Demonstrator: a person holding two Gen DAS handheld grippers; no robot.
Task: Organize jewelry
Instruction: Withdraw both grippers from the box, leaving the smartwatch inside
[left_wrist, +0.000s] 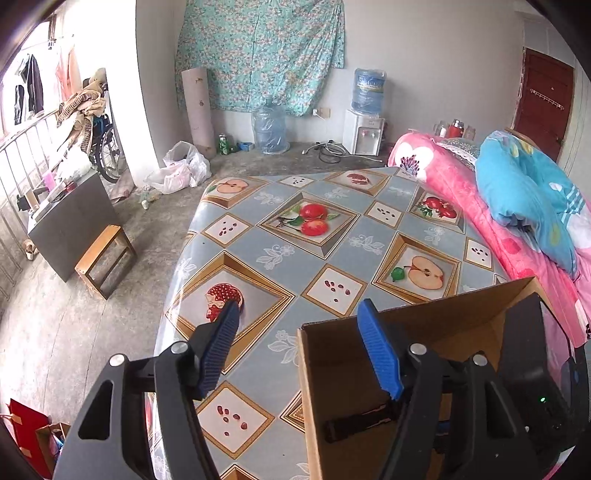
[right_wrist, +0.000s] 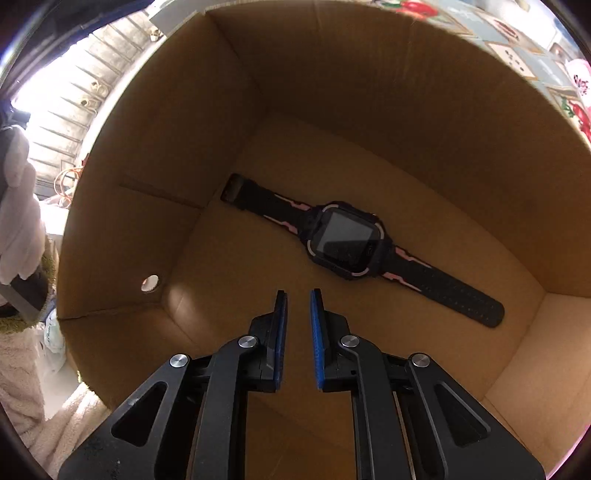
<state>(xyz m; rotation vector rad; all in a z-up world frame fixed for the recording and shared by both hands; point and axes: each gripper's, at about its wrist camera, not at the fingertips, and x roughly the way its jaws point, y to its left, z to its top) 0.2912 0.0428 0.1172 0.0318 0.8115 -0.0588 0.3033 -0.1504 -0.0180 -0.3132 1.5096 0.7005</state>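
Inside cardboard box (right_wrist: 369, 92): black watch (right_wrist: 347, 240), pink-trimmed; flat

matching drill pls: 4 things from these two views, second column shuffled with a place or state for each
1. watch
2. box
3. left gripper
4. right gripper

a. jaws wide, nothing between them
b. lying flat on the box floor
c. standing open on the fruit-print tablecloth
d. jaws narrow, nothing between them, over the box floor

Pairs: 1-b, 2-c, 3-a, 4-d
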